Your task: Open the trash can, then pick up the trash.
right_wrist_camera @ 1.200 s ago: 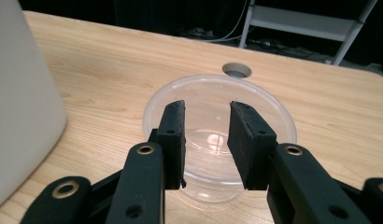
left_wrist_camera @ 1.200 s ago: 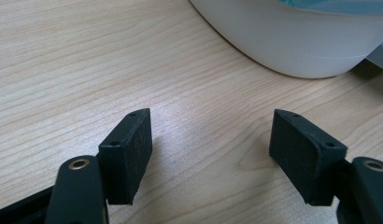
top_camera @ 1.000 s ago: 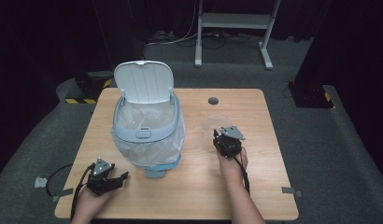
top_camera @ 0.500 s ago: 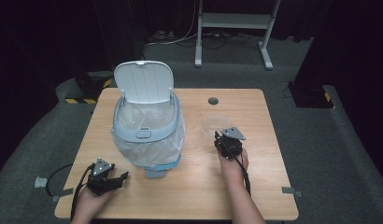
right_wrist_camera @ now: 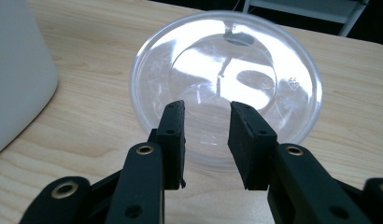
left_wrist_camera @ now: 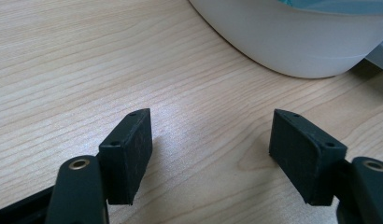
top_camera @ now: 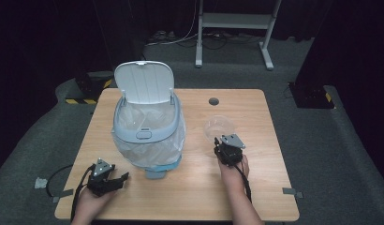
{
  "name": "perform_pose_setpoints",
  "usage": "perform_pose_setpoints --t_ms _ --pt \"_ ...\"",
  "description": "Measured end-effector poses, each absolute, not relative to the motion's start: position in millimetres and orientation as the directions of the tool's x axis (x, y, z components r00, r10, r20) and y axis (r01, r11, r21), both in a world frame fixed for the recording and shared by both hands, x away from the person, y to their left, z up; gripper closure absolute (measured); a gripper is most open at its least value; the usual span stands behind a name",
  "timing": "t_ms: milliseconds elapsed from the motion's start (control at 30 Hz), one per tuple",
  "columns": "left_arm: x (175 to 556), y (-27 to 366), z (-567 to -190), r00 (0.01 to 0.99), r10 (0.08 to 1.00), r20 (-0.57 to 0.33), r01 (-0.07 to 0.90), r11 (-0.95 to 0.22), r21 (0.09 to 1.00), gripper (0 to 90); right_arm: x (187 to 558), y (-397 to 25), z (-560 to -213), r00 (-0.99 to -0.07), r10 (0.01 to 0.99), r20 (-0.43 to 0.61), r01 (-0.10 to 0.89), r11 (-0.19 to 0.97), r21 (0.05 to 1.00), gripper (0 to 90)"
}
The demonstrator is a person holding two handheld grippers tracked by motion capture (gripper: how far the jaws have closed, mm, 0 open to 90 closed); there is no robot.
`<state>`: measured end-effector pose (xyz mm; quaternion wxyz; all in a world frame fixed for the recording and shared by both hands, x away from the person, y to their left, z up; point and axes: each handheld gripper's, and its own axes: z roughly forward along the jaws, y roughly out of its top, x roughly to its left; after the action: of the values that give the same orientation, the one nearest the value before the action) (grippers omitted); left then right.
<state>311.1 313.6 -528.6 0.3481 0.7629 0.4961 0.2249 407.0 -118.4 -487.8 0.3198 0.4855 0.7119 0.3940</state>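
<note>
A clear plastic bowl (top_camera: 219,126) stands empty on the wooden table (top_camera: 255,187), right of centre. My right gripper (top_camera: 223,149) is at its near rim. In the right gripper view the bowl (right_wrist_camera: 255,70) lies just past the jaws, and the right gripper (right_wrist_camera: 206,135) is open with a narrow gap and nothing clamped. A white bin (top_camera: 145,133) with a blue rim, clear liner and raised lid (top_camera: 144,82) stands left of centre. My left gripper (top_camera: 119,180) rests near the front left, open wide over bare wood (left_wrist_camera: 210,140), with the bin's base (left_wrist_camera: 297,42) just beyond it.
A dark cable hole (top_camera: 213,101) sits at the table's back edge behind the bowl. A grey desk frame (top_camera: 234,21) stands on the floor beyond. The left gripper's cable (top_camera: 56,176) trails off the table's left side.
My right gripper has eased slightly toward the person, staying at the bowl's near rim. The left gripper and the bin have not moved.
</note>
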Motion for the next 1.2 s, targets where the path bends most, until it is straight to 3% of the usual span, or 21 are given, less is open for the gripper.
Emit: perform_pose_setpoints --t_ms 1200 --pt "312.1 312.7 -528.6 0.412 0.911 -0.003 0.599 -0.268 0.755 30.6 380.3 -115.4 -504.8 -0.361 0.928 -0.095 0.451 0.263 0.853 65.1"
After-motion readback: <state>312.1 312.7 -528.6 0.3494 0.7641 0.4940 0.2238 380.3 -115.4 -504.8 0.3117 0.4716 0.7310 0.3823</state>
